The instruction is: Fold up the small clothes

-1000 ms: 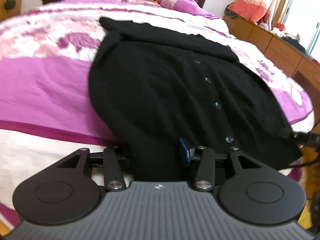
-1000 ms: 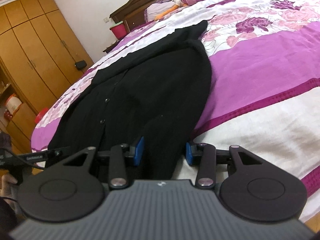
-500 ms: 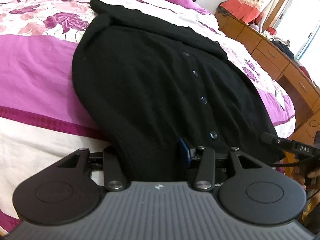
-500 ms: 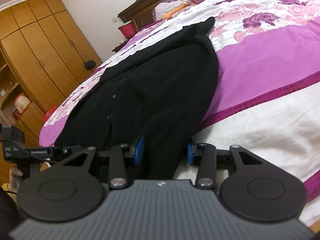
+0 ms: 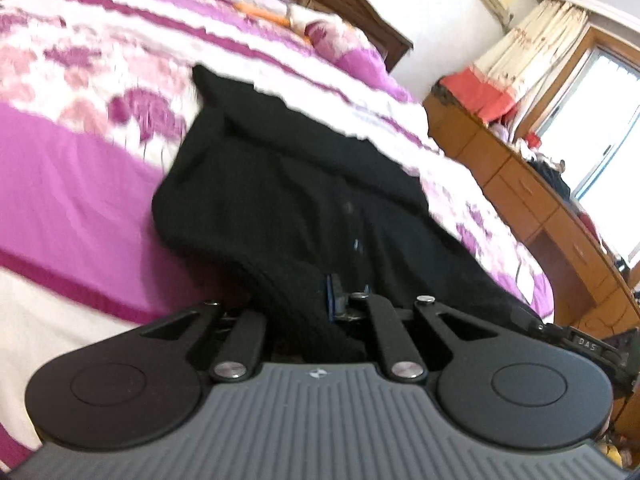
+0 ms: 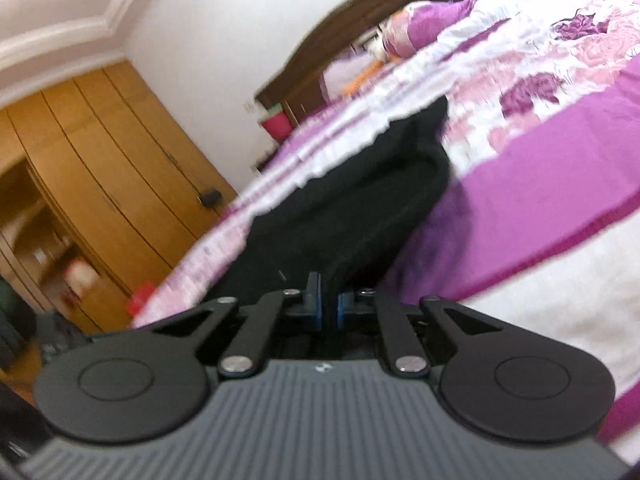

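Both the left gripper [image 5: 308, 304] and right gripper [image 6: 328, 306] pinch the near hem of the black knit buttoned cardigan [image 5: 304, 184] lifted off the purple-and-white floral bedspread [image 5: 80, 184], which lies bare at frame left.

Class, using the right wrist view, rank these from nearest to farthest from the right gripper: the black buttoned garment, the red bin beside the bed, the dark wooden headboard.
1. Black buttoned garment: pinched in the right gripper.
2. Red bin: up left, beside the bed.
3. Dark wooden headboard: far end, top centre.

Right claw [image 6: 328, 306] (blue-padded) pinching black cardigan [image 6: 360, 204]
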Motion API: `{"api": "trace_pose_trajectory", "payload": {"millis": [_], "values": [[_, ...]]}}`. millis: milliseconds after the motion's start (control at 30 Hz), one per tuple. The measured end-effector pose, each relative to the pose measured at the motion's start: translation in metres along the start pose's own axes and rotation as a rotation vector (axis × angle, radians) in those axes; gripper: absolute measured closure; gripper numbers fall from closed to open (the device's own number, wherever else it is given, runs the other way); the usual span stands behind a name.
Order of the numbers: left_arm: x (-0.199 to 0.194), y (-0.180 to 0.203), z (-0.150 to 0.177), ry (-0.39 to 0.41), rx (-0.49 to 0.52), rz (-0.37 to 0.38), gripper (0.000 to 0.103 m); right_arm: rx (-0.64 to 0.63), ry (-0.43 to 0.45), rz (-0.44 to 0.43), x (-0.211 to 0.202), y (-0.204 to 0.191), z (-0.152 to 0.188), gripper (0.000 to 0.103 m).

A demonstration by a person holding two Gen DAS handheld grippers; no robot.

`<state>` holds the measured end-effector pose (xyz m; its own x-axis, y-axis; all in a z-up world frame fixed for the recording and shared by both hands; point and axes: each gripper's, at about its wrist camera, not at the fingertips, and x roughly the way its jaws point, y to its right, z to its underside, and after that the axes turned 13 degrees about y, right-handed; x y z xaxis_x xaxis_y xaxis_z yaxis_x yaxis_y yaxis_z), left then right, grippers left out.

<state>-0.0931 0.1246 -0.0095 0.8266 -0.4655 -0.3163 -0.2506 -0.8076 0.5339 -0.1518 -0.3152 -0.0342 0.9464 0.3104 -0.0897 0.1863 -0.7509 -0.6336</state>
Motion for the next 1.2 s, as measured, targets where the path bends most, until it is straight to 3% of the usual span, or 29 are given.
{"api": "trace_pose_trajectory", "payload": {"millis": [333, 567, 700, 933, 1200], "values": [[0.023, 0.023, -0.066, 0.139, -0.022, -0.005, 0.094, 0.078, 0.164, -0.053, 0.034, -0.007, -0.046, 0.094], [0.069, 0.035, -0.109, 0.206, -0.018, -0.049, 0.094, 0.106, 0.234, -0.050, 0.084, -0.004, -0.083, 0.094], [0.099, 0.040, -0.133, 0.259, 0.009, -0.119, 0.094, 0.095, 0.268, -0.046, 0.117, -0.006, -0.101, 0.094], [0.158, 0.034, -0.163, 0.293, 0.078, -0.211, 0.094, 0.029, 0.298, -0.001, 0.168, -0.008, -0.119, 0.094], [0.220, 0.014, -0.173, 0.249, 0.104, -0.250, 0.094, -0.020, 0.292, 0.090, 0.211, 0.008, -0.118, 0.094]]}}
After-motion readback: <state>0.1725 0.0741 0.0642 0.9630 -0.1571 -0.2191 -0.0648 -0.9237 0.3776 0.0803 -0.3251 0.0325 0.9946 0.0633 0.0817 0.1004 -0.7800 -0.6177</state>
